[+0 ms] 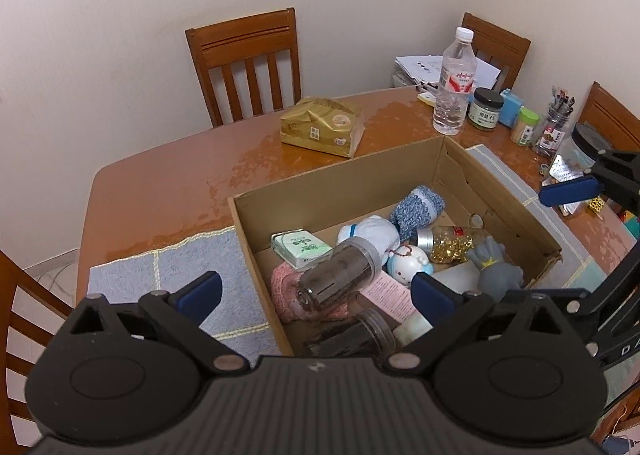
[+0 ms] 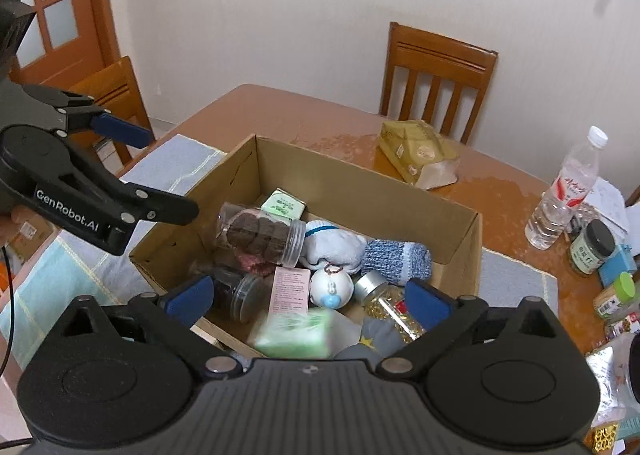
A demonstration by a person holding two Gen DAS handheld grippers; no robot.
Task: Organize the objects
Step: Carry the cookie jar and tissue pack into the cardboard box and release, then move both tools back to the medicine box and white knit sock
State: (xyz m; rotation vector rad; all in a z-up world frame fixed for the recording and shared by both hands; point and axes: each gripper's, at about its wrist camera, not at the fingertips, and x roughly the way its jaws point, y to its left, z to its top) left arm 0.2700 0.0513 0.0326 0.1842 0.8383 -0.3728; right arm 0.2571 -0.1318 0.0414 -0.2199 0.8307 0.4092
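Both jaws wide, empty: left gripper [image 1: 316,291], right gripper [image 2: 308,303] above cardboard box [image 1: 340,179]. Blurred green pack [image 2: 292,331] dropping near edge; risk of bouncing out.

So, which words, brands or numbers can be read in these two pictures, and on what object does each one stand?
"GenRobot.AI": on the left gripper, seen in the right wrist view.
"D A": partial letters on the right gripper, at the left wrist view's right edge.
Water bottle red label, dark-lidded jar, green box, pink box: print too small or blurred to read.
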